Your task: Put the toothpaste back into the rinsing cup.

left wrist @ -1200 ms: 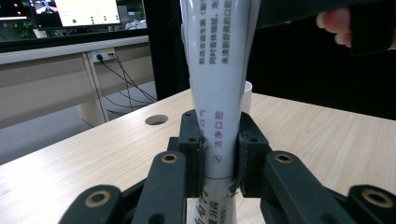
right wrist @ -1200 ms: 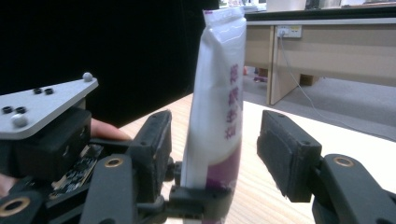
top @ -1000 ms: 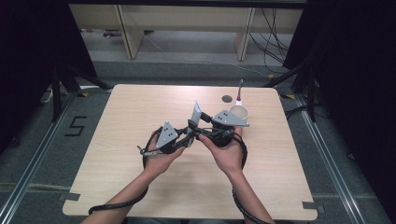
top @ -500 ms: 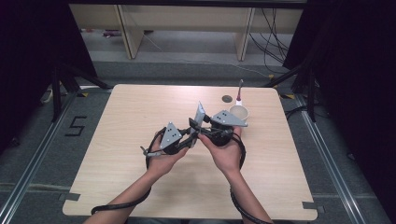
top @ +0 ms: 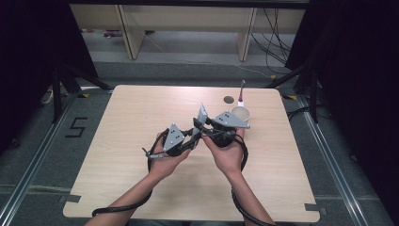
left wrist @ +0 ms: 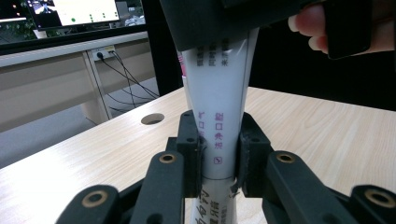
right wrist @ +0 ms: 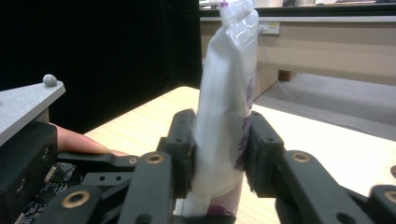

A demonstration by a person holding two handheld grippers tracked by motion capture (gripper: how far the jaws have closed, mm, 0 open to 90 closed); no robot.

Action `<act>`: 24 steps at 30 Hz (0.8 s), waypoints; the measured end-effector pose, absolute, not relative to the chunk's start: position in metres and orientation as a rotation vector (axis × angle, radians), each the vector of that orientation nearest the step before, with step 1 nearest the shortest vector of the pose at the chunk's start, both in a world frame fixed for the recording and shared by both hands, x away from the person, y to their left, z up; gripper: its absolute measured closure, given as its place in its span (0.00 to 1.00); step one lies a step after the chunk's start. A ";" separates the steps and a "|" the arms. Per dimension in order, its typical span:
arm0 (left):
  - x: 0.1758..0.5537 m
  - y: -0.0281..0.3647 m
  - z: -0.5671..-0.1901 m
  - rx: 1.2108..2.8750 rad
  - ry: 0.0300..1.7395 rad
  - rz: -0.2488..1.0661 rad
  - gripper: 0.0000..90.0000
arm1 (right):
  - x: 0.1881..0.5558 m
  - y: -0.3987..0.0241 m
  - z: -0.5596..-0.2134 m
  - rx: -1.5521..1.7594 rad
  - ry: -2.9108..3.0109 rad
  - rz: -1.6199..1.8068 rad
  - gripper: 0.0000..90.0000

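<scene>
White tube (left wrist: 219, 116) — lower end hidden between left gripper (left wrist: 218, 156) pads.

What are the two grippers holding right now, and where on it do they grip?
Both hold one white toothpaste tube with purple print. The left gripper is clamped across its lower body; the right gripper, whose fingers have just been closing, presses on it higher up, below the crimped end.

Our left gripper (left wrist: 218, 154) clamps a white tube (left wrist: 217, 116) upright above the wooden table (left wrist: 327, 135); our right hand (left wrist: 327, 25) appears above.

Even overhead light, dark surroundings, close foreground slightly soft.
</scene>
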State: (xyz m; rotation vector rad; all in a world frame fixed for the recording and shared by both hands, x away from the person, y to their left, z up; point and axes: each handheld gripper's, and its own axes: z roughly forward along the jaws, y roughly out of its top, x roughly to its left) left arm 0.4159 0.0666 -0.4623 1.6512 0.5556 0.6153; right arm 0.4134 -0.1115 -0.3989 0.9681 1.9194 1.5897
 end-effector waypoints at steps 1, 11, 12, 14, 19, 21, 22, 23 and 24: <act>0.416 0.066 -0.462 1.654 0.554 0.615 0.82 | 0.411 -0.110 -0.399 1.003 1.928 1.593 0.77; 0.414 0.065 -0.457 1.721 0.534 0.595 0.63 | 0.411 -0.113 -0.397 0.919 1.929 1.539 0.85; 0.413 0.066 -0.457 1.729 0.536 0.590 0.60 | 0.412 -0.113 -0.397 0.921 1.928 1.536 0.86; 0.413 0.070 -0.457 1.755 0.533 0.592 0.54 | 0.412 -0.116 -0.395 0.938 1.908 1.531 0.86; 0.410 0.084 -0.460 1.791 0.532 0.584 0.47 | 0.413 -0.121 -0.391 0.958 1.906 1.520 0.86; 0.408 0.093 -0.461 1.809 0.540 0.579 0.45 | 0.413 -0.123 -0.389 0.970 1.917 1.531 0.86; 0.407 0.099 -0.462 1.808 0.550 0.574 0.44 | 0.413 -0.123 -0.389 0.993 1.903 1.532 0.86; 0.407 0.102 -0.462 1.807 0.558 0.572 0.44 | 0.415 -0.126 -0.388 0.956 1.900 1.527 0.86; 0.406 0.109 -0.463 1.804 0.570 0.574 0.44 | 0.414 -0.125 -0.387 0.995 1.892 1.547 0.86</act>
